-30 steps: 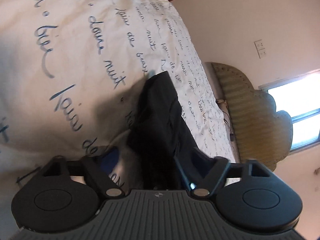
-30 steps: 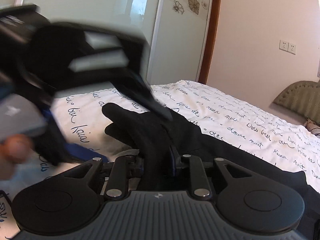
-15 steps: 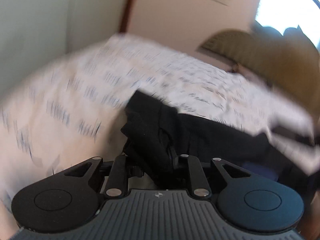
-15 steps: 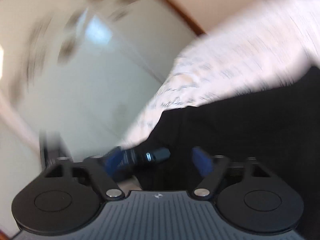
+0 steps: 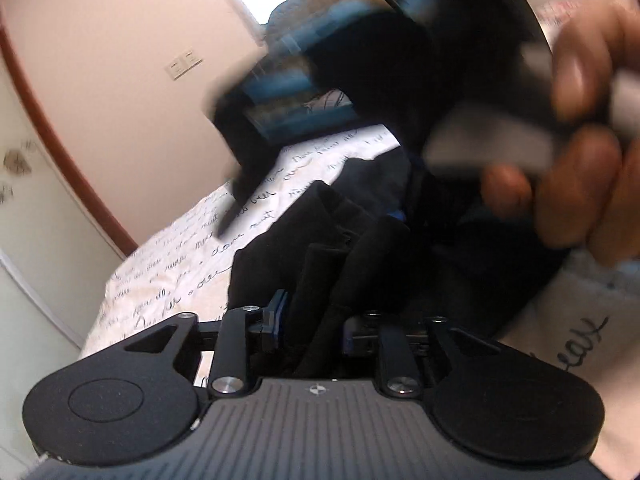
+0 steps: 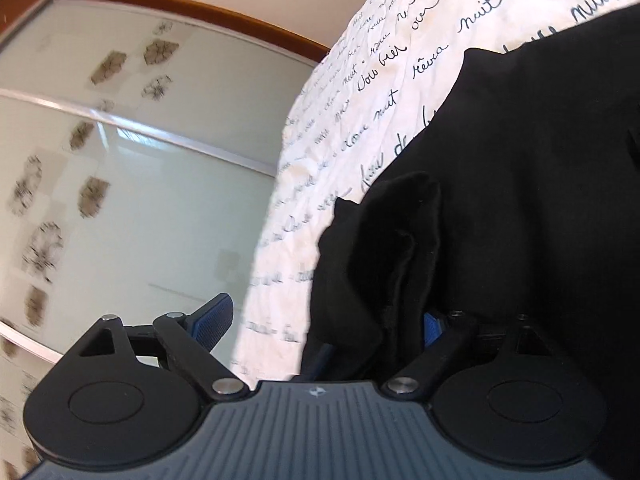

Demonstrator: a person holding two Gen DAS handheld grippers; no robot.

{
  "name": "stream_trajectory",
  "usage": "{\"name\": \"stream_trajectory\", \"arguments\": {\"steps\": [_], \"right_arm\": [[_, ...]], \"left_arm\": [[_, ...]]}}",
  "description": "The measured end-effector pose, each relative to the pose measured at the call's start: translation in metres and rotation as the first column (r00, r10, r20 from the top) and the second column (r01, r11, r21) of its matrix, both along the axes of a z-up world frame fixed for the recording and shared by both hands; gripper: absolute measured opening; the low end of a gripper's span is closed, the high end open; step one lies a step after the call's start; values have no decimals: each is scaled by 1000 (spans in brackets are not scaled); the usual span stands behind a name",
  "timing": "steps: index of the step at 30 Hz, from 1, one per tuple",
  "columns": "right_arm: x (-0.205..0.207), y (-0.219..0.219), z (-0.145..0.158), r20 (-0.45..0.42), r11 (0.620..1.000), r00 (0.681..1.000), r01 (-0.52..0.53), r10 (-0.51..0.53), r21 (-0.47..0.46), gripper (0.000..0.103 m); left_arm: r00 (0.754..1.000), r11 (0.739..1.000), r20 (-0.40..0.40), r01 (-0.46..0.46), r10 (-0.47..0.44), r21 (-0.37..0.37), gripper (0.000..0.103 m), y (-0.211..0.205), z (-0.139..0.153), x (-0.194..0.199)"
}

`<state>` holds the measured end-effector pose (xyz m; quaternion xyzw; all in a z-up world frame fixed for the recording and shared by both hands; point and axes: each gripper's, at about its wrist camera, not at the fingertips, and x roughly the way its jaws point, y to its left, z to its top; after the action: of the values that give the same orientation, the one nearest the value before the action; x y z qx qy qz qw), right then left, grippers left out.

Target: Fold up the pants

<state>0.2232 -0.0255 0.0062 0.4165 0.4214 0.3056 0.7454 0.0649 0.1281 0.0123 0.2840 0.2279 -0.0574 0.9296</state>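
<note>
Black pants [image 5: 320, 248] lie on a white bedspread with dark handwriting. My left gripper [image 5: 314, 328] is shut on a bunched fold of the pants, cloth squeezed between its blue pads. In the right wrist view the pants [image 6: 520, 200] fill the right half. My right gripper [image 6: 324, 328] is open; its left finger [image 6: 212, 320] stands free over the bed's edge, and a fold of cloth lies between the fingers. The right gripper, blurred, with the hand holding it [image 5: 580, 140], passes close in front of the left wrist camera.
The bedspread [image 6: 360, 92] ends at an edge on the left; beyond it stands a frosted sliding wardrobe door [image 6: 120, 160] with flower prints. A beige wall with a socket [image 5: 184, 65] and a padded headboard lie behind the bed.
My left gripper closed on the pants fold within the last second. My right gripper opened and let go of the cloth. Both cameras swung fast; the right hand now crosses the left view.
</note>
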Motion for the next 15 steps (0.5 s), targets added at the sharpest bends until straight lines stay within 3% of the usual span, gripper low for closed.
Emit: {"name": "stream_trajectory", "arguments": {"steps": [1, 2, 3, 4, 6, 7, 9, 11, 13, 15], "right_arm": [[1, 3, 0, 7, 999, 1000, -6, 7, -44, 76], [1, 5, 1, 11, 997, 1000, -9, 10, -78, 64], [0, 5, -1, 12, 995, 1000, -15, 16, -96, 54], [0, 5, -2, 8, 994, 1000, -17, 18, -105, 49], [1, 0, -8, -3, 994, 1000, -18, 18, -104, 35], [1, -2, -10, -4, 994, 1000, -17, 17, -104, 34], [0, -1, -9, 6, 992, 1000, -12, 13, -124, 33], [-3, 5, -3, 24, 988, 1000, -8, 12, -153, 31], [-5, 4, -1, 27, 993, 1000, -8, 11, -121, 23], [-5, 0, 1, 31, 995, 1000, 4, -1, -97, 20]], "left_arm": [[1000, 1000, 3, -6, 6, -22, 52, 5, 4, -4], [1000, 999, 8, -13, 13, -43, 59, 10, 7, -11], [1000, 998, 17, -24, 26, -62, 72, 16, 9, -20], [999, 996, 26, -39, 41, -81, 82, 21, 10, -28], [996, 988, 7, -85, 87, -130, 87, 32, 9, -39], [994, 981, -21, -113, 111, -160, 87, 38, 9, -41], [981, 952, -90, -191, 174, -239, 89, 52, 8, -38], [961, 906, -161, -268, 226, -328, 88, 66, 8, -33], [945, 865, -203, -317, 255, -389, 94, 75, 5, -32], [937, 855, -217, -339, 272, -393, 98, 82, 1, -31]]}}
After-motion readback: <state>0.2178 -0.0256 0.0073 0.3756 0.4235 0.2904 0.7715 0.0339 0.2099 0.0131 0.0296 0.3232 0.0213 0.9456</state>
